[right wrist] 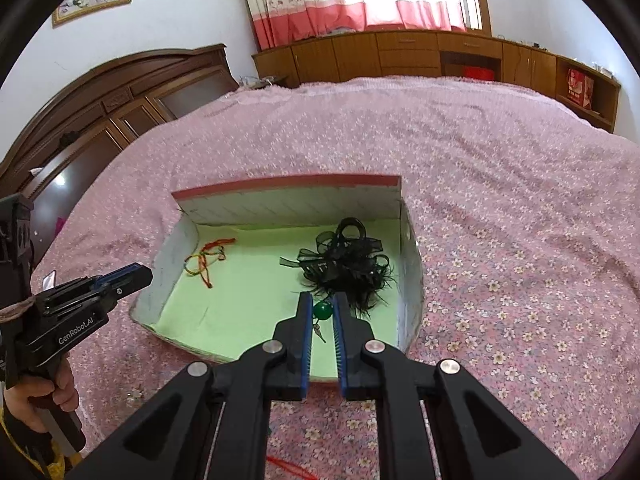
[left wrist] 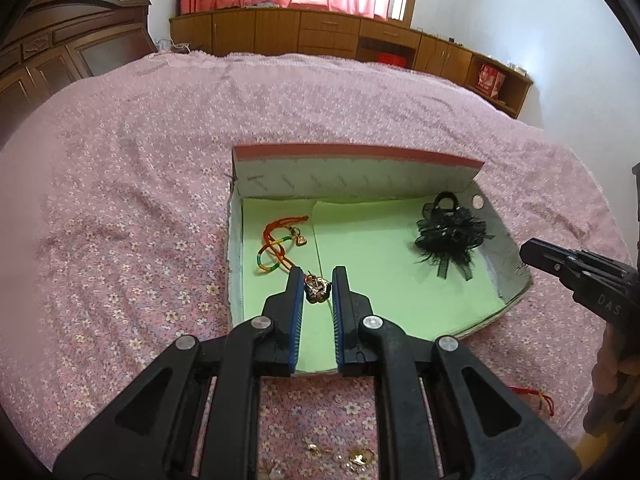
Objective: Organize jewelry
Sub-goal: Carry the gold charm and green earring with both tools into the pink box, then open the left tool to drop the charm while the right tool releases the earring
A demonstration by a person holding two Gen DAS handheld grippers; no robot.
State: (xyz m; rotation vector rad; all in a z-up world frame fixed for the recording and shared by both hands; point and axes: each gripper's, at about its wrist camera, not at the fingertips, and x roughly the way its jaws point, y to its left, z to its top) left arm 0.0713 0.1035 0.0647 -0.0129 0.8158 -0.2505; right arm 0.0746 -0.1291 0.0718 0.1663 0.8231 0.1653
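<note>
Pink bedspread bears green-lined box; left gripper pinches blurry trinket, right gripper green bead.

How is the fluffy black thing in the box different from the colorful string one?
The black feathery hair clip is dark and bushy; the multicolored cord bracelet is a thin loop of red, yellow and green. The clip lies at the box's right end, the bracelet at its left. Both rest on the green lining, touched by neither gripper.

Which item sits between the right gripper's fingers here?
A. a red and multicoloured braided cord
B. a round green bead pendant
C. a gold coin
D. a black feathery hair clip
B: the round green bead pendant sits between the right gripper fingers, over the green-lined box.
</note>
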